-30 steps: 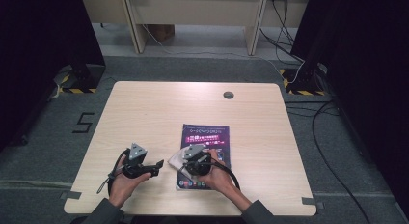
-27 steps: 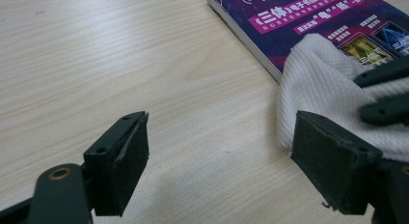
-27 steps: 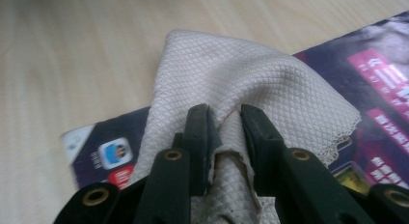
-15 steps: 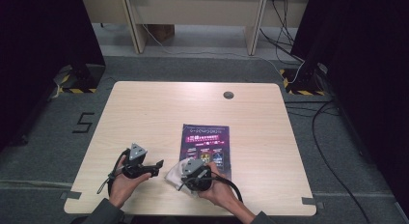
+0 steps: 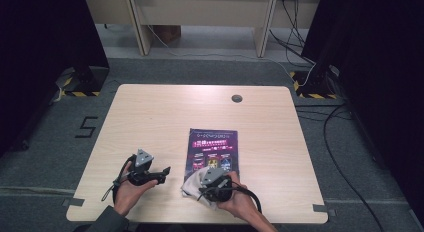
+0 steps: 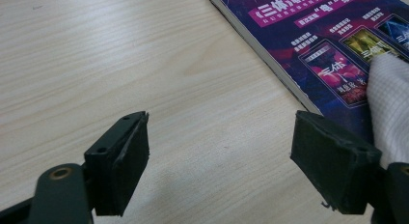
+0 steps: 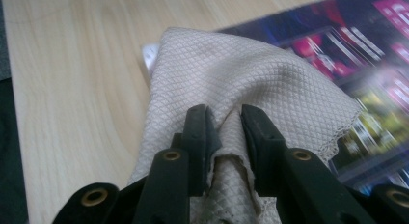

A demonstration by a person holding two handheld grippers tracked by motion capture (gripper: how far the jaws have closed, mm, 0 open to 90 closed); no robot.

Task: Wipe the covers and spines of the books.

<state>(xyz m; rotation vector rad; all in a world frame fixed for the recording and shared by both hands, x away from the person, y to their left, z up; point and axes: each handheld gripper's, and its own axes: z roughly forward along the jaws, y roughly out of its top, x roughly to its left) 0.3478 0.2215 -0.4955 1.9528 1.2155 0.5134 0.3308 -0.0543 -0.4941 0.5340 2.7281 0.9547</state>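
A purple book (image 5: pixel 212 152) lies flat on the wooden table (image 5: pixel 150 117), its cover up. On its near corner rests a beige waffle-weave cloth (image 5: pixel 192 186). My right gripper (image 5: pixel 204 192) is shut on a pinched fold of that cloth (image 7: pixel 251 84), which drapes over the book's lower left corner (image 7: pixel 366 50) and onto the table. My left gripper (image 5: pixel 165 171) stays open just above the table, left of the book, with nothing between its jaws. In the left gripper view the book (image 6: pixel 308 40) and a bit of the cloth (image 6: pixel 390 103) lie to the right.
The table's front edge (image 5: pixel 195 221) runs close under both hands. A round cable hole (image 5: pixel 236 98) sits at the far right of the table. Cables (image 5: pixel 320 117) trail on the floor to the right, and desk legs (image 5: pixel 140 27) stand beyond.
My right gripper has dragged the cloth toward the near left across the book's lower part. The left gripper has stayed where it was.
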